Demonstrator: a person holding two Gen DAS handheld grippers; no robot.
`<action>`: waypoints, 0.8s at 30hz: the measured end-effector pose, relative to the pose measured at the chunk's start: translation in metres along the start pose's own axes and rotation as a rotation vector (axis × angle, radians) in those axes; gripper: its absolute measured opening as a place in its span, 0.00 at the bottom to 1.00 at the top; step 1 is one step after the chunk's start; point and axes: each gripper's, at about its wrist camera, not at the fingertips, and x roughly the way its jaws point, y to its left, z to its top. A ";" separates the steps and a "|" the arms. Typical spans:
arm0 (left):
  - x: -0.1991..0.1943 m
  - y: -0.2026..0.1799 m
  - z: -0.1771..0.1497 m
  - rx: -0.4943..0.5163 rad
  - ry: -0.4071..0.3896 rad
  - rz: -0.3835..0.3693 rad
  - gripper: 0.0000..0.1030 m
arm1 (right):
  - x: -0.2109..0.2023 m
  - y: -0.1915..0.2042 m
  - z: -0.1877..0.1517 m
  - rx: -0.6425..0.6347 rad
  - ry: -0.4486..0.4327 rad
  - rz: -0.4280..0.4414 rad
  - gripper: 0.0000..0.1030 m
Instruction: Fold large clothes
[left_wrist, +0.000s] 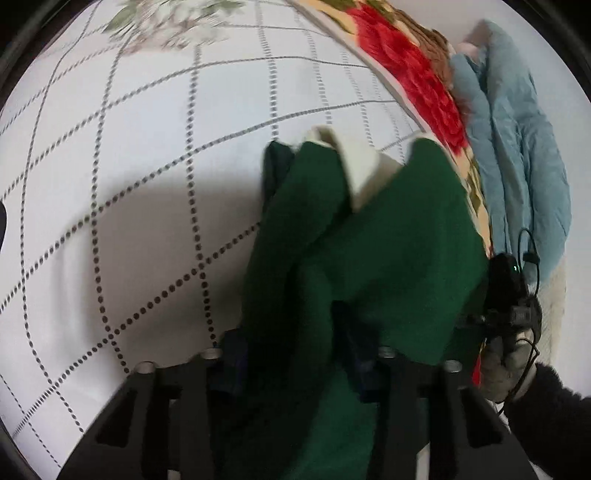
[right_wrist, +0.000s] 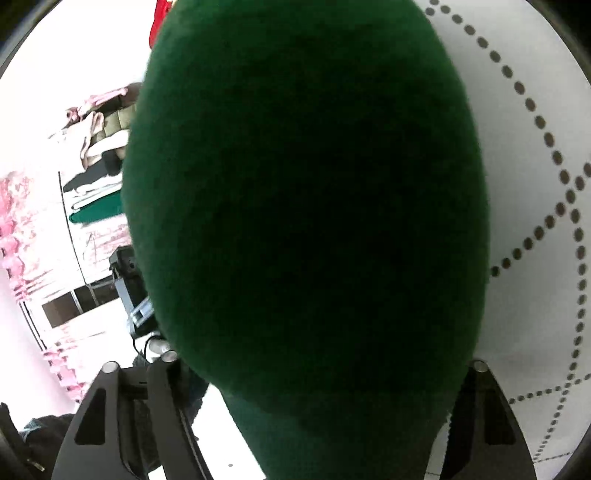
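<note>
A dark green garment (left_wrist: 369, 240) with a cream collar or lining (left_wrist: 358, 166) hangs bunched in front of my left gripper (left_wrist: 295, 354), which is shut on it and holds it above the bed. In the right wrist view the same green garment (right_wrist: 306, 206) fills most of the frame and drapes over my right gripper (right_wrist: 317, 369); its fingertips are hidden under the cloth. The right gripper's body and the gloved hand holding it (left_wrist: 513, 325) show at the right of the left wrist view.
A white sheet with a dotted grid (left_wrist: 147, 166) covers the bed. A red floral blanket (left_wrist: 413, 81) and a light blue quilted garment (left_wrist: 517, 147) lie at the far right. A pile of clothes (right_wrist: 99, 147) shows at the left of the right wrist view.
</note>
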 end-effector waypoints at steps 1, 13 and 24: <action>-0.003 -0.001 0.001 0.000 -0.007 -0.003 0.21 | 0.001 0.002 -0.001 0.015 -0.014 0.003 0.60; -0.063 -0.064 0.052 0.152 -0.062 -0.057 0.15 | -0.023 0.090 -0.023 0.041 -0.167 0.149 0.43; -0.071 -0.141 0.187 0.256 -0.154 -0.069 0.15 | -0.107 0.172 0.076 -0.095 -0.267 0.165 0.43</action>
